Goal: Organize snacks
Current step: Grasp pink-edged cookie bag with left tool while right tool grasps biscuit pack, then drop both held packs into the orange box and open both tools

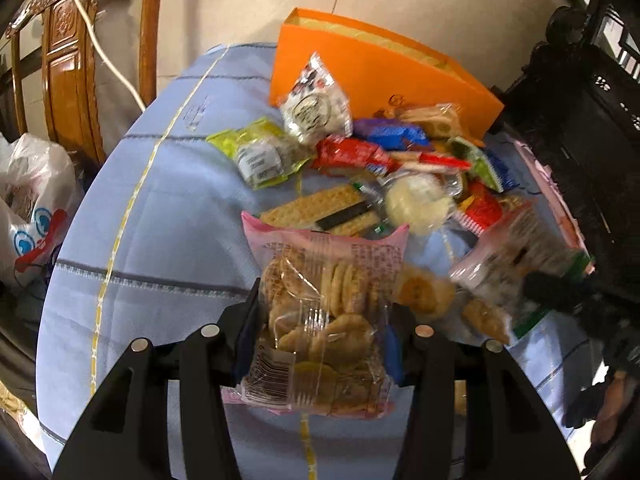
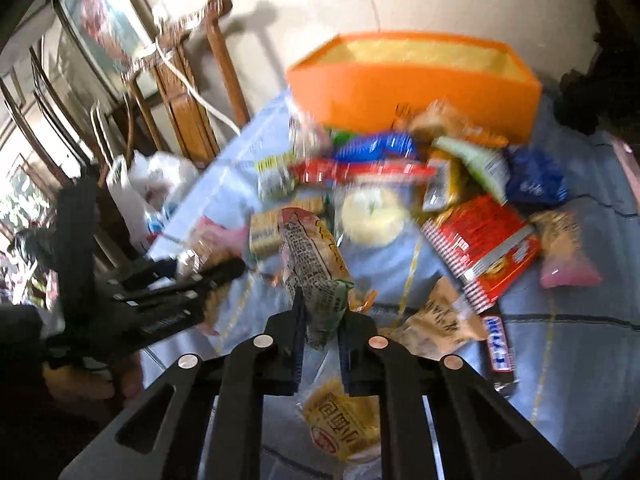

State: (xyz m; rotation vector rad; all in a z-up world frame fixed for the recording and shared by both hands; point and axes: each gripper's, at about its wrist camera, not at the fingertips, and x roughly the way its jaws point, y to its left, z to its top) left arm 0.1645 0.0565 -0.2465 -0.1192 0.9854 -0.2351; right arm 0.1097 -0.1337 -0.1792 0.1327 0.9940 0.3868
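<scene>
- Two packets are hanging in my claws at once: my left gripper [image 1: 324,320] is clenching a pink-topped cracker bag [image 1: 320,320], and my right gripper [image 2: 320,320] is pinching a green-ended snack pack [image 2: 316,276].
- In the left wrist view the cracker bag is filling the centre, its pink seal pointing to 12 o'clock and its barcode end sagging toward 6 o'clock below the jaws.
- It is looking light and crinkly, and the round crackers inside are likely brittle, so I am judging a gentle squeeze across the packed middle safer than a hard one.
- In the right wrist view the snack pack is standing up between my jaws, gripped at its lower green end, with the printed top leaning toward 11 o'clock; film this slick may be slipping if I swing fast.
- The orange box [image 2: 400,84] is sitting open at 12 o'clock on the blue tablecloth [image 1: 160,200], and I am taking it for the destination.
- The snack pile [image 1: 380,160] is lying between my claws and that box, its wrappers overlapping.
- A yellow packet [image 2: 340,420] is lying on the cloth at 6 o'clock, under my right claw.
- Both views are blurring, so finer print is unreadable.
</scene>
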